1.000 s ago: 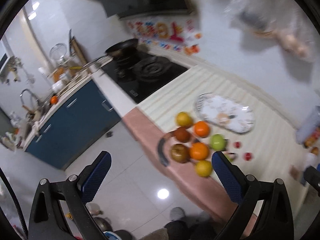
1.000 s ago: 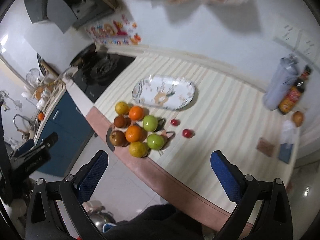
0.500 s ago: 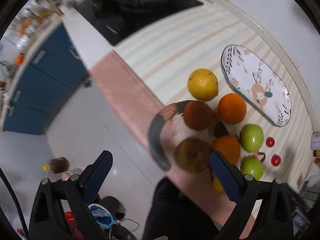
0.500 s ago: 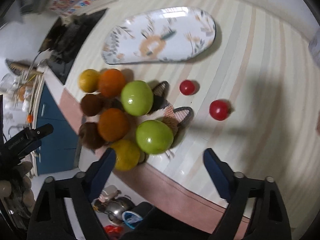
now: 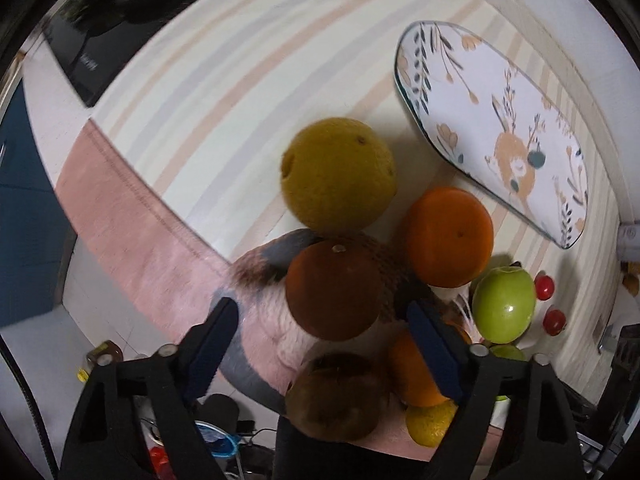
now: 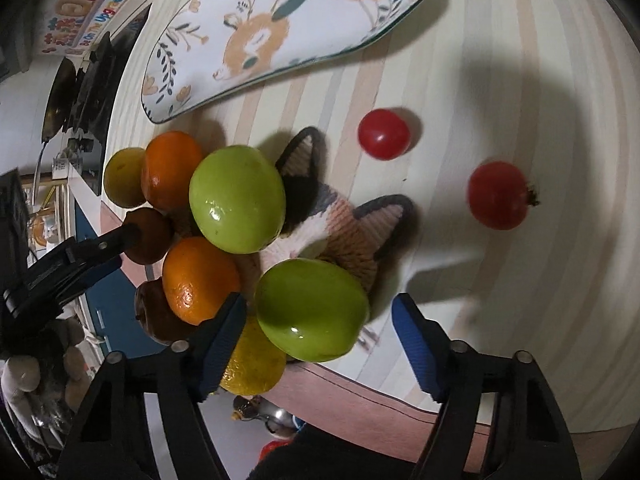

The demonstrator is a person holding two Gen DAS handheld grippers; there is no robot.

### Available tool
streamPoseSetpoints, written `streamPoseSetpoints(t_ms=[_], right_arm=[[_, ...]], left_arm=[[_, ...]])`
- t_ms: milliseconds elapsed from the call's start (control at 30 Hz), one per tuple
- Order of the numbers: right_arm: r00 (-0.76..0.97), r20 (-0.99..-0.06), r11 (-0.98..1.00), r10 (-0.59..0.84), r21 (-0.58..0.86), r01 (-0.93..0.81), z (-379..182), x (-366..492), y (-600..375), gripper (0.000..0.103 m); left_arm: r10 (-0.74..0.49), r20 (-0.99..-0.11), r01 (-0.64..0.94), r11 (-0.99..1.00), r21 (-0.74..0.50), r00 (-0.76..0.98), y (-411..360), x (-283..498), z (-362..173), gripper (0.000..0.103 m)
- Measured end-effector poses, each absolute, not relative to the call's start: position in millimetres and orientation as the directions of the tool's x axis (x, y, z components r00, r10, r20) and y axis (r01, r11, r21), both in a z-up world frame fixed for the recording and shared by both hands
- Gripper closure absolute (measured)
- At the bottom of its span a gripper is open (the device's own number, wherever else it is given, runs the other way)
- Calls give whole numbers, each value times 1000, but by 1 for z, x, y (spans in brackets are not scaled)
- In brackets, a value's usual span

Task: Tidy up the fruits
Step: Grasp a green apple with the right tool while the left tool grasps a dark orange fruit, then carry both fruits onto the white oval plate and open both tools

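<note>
Both grippers' jaws stood apart: left gripper (image 5: pixel 324 342) over a brown fruit (image 5: pixel 334 290), right gripper (image 6: pixel 320 332) over a green apple (image 6: pixel 312 316), patterned plate (image 6: pixel 280 32) at twelve o'clock.

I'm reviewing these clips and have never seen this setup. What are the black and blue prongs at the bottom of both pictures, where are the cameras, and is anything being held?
No robot here: a person holds a two-finger gripper in each hand, and a fisheye camera on each looks along its fingers. One picture is from the left gripper, open over a brown fruit. The other is from the right gripper, open around a green apple. Neither holds anything yet. The fruit pile sits on a cat-shaped mat on a striped counter: oranges, a yellow citrus, a second green apple and, apart, two small red fruits. Beyond lies an empty patterned plate.
</note>
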State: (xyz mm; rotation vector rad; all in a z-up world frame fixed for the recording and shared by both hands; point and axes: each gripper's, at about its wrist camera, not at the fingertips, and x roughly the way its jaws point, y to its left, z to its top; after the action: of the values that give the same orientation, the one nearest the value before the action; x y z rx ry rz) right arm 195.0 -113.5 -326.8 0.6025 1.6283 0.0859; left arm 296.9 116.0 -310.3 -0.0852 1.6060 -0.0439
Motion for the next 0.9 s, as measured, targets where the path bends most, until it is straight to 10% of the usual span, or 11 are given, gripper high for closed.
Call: streamPoseSetpoints(t_ms=[200,900], right_arm=[[-48,-907,872,419,387,300,-334,198,-99,37],[180,-911,872,370,408,269,-257,253,-109,40]], left_arm=[[-85,-995,2,996,-85,-55,111,298,-322,51],[-208,-971,117,974,-195,119,88,313,-207,53]])
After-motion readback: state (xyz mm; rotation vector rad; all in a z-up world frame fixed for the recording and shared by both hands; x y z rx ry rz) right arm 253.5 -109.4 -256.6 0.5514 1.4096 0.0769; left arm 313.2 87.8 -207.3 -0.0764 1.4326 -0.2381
